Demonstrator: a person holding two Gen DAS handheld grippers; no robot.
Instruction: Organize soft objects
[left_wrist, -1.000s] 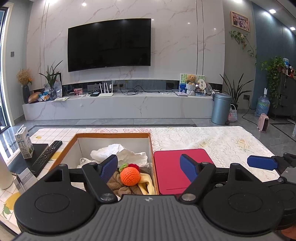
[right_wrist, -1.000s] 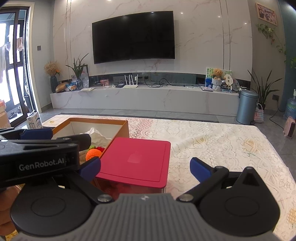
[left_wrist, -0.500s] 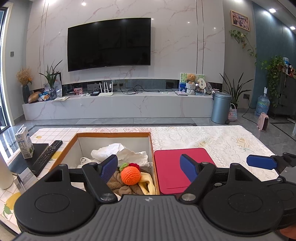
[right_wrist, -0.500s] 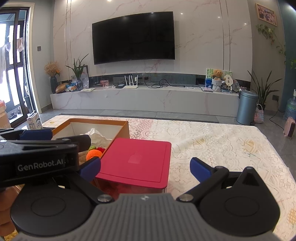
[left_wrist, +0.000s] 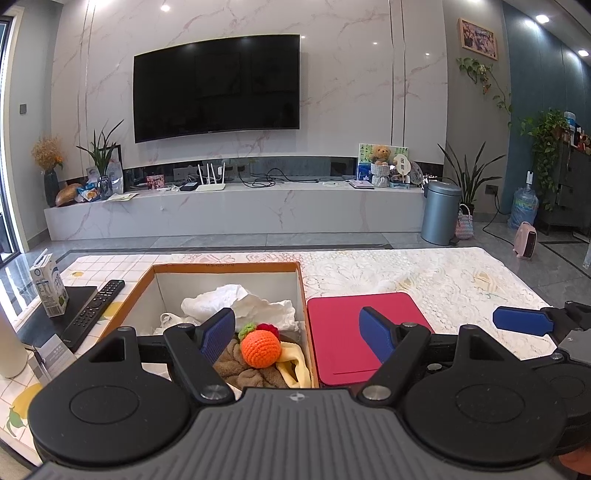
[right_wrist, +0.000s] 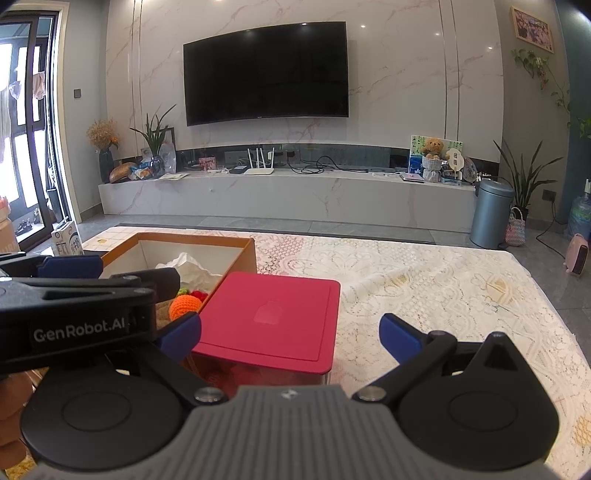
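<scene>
On the lace-covered bench (left_wrist: 406, 280), an orange-rimmed open cardboard box (left_wrist: 225, 266) is filled with white crumpled cloth (left_wrist: 236, 302), a brown plush (left_wrist: 251, 373) and an orange crocheted ball (left_wrist: 260, 349). Beside it, touching, a clear container with a red lid (right_wrist: 273, 317) is seen. Both the left claw (left_wrist: 297, 334) and the right claw (right_wrist: 290, 334) are held released, empty.

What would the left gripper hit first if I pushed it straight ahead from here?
Probably the cardboard box's right wall, which runs between the open left gripper's fingers, with the orange knitted ball just left. Depth is unclear.
</scene>
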